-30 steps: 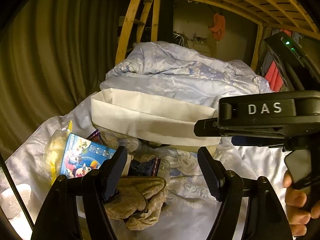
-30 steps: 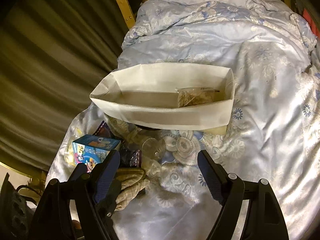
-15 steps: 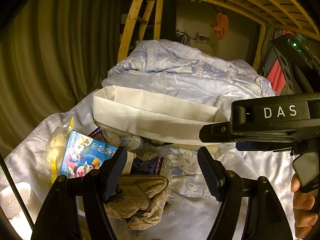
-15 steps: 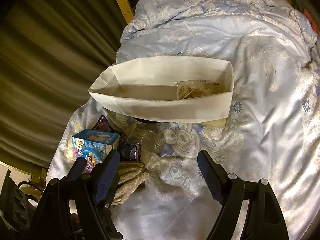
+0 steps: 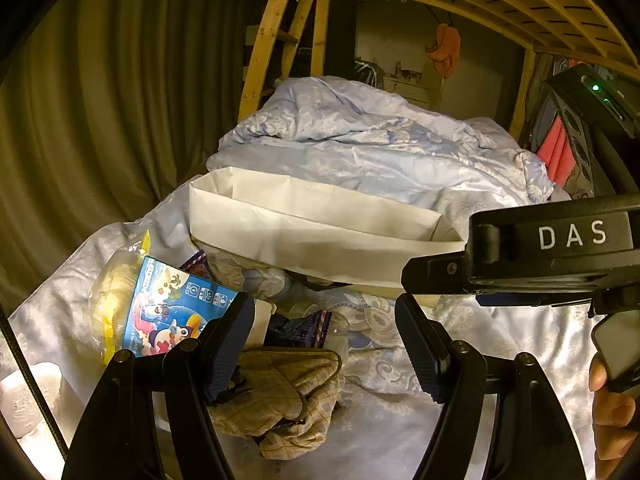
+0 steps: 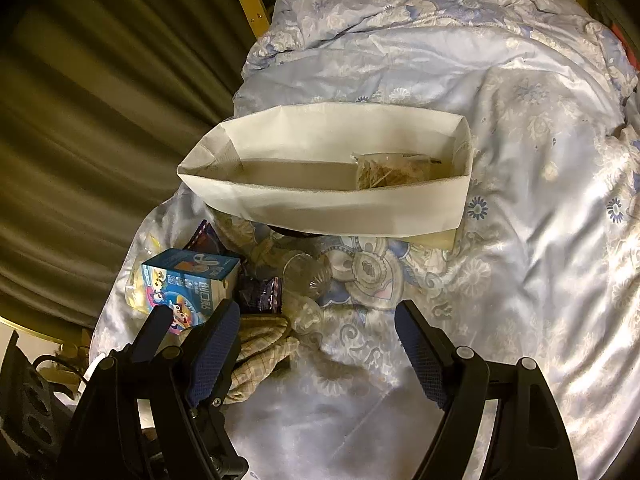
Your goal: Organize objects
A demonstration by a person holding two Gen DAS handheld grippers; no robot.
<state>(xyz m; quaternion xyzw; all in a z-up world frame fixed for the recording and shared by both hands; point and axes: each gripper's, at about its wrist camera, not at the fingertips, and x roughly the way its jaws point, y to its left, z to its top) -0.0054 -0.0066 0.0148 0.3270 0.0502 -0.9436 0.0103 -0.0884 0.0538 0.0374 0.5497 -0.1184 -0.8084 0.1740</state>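
Both grippers hang over the bed with their jaws apart and empty: the left gripper (image 5: pixel 324 334) low above the pile, the right gripper (image 6: pixel 318 346) higher. Nearest lies a soft, quilted checked mitt (image 5: pixel 280 396), crumpled on the glossy floral bedsheet (image 6: pixel 520 280). Beside it are a dark crinkly packet (image 6: pixel 260 294), a clear plastic cup (image 6: pixel 308 276), a stiff blue cartoon box (image 6: pixel 192 284) and a yellow bag (image 5: pixel 112 304). Farther off, the white fabric bin (image 6: pixel 320 204) holds only one clear bag (image 6: pixel 390 170). Judging by that, most sorting remains.
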